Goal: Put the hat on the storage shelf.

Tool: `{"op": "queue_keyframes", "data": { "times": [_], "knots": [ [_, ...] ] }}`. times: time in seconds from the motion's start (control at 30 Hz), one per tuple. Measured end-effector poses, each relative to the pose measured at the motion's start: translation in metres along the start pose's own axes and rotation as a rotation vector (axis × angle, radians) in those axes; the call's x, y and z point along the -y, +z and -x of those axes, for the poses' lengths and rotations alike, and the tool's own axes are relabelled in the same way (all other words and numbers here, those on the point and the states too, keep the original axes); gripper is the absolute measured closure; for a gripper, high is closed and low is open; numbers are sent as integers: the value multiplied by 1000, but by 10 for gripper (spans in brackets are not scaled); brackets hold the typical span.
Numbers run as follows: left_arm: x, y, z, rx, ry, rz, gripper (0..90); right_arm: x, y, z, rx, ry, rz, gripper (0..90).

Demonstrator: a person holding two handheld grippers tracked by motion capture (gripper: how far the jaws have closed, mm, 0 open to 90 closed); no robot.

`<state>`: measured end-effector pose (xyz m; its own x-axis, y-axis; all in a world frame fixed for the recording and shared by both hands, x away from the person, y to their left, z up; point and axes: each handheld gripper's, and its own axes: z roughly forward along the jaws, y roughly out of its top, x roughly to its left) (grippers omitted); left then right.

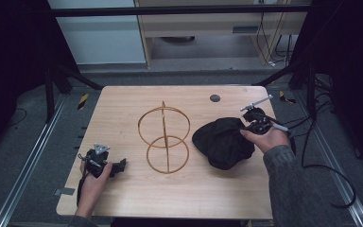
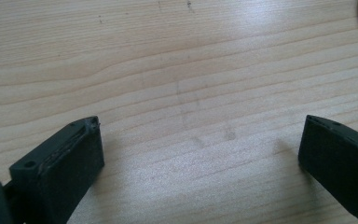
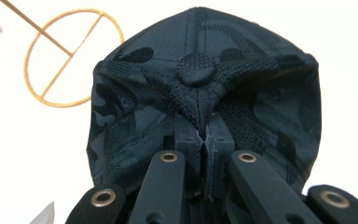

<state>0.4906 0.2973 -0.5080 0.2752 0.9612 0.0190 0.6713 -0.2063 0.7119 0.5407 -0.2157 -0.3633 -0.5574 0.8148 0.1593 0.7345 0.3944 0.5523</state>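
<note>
The right gripper (image 1: 248, 124) is pinching the black cap (image 1: 223, 142) by its crown fabric just right of the wire stand (image 1: 164, 137), while the left gripper (image 1: 119, 166), jaws spread, is idling farther off, left of the stand.

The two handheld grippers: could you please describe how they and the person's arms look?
Both are black. The left gripper carries a grey three-cornered plate on top; the right gripper has a grey rod sticking out and a black cable trailing off the table. Each has two blocky black jaws. The right arm wears a grey sleeve.
</note>
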Motion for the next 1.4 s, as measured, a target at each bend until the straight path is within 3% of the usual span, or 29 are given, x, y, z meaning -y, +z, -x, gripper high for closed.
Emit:
{"op": "queue_keyframes", "data": {
  "times": [0.23,0.27,0.43,0.63,0.8,1.03,1.4],
  "knots": [
    [0,0,0,2,1,-1,0,-22,-27,-9,-6,-7,19,871],
    [0,0,0,2,1,0,0,-27,-39,-11,-4,-12,48,871],
    [0,0,0,2,0,2,0,-33,-58,-14,3,4,97,871],
    [0,0,0,4,3,-1,0,-43,-97,-17,60,6,151,871],
    [0,0,0,3,2,-1,0,-52,-120,-19,52,20,207,871],
    [-1,0,0,6,5,-1,0,-69,-134,-32,30,0,259,872],
    [-1,0,0,7,7,-1,0,-96,-146,-64,-5,-48,325,872]
  ]
}}
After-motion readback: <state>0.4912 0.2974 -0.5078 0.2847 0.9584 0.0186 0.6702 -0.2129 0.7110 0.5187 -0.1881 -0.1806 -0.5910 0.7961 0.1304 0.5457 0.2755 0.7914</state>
